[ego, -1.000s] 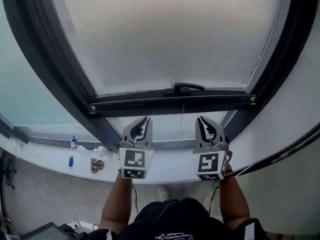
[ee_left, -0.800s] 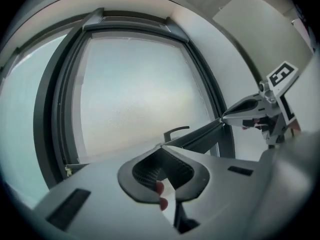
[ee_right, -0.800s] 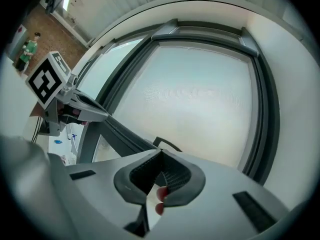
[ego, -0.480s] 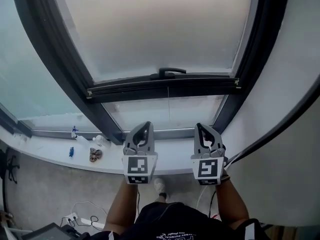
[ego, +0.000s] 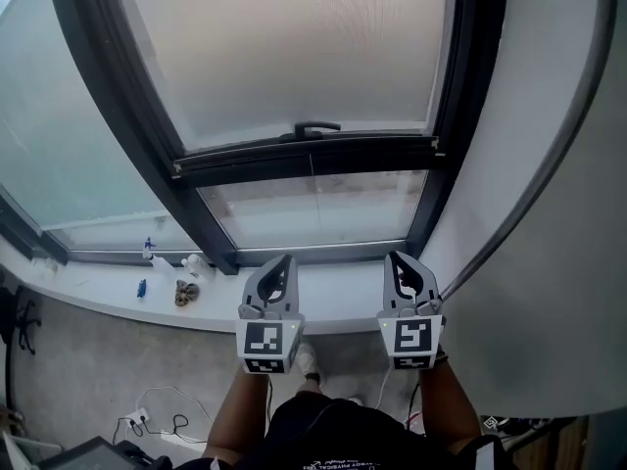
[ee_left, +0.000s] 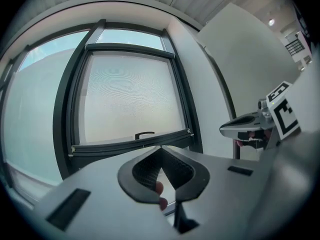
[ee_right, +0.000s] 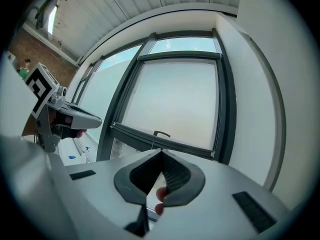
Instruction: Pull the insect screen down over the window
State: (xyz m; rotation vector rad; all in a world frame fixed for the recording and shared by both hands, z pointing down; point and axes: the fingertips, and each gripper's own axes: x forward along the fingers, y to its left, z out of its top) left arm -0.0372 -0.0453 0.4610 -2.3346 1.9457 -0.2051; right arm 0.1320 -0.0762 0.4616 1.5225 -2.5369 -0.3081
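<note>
The pale mesh insect screen (ego: pixel 294 47) fills the upper middle of the frame. Its dark bottom bar (ego: pixel 255 161), with a small black handle (ego: pixel 316 127), sits above a strip of bare glass (ego: pixel 313 209). Within the last second the left gripper (ego: pixel 286 260) and right gripper (ego: pixel 395 258) have drawn back to the lower middle, jaws clenched on nothing. The pull-down looks unfinished, and the bar needs regrasping.

I am holding the left gripper (ego: pixel 284 260) and right gripper (ego: pixel 395 258) side by side, lower centre, jaws pressed together.
</note>
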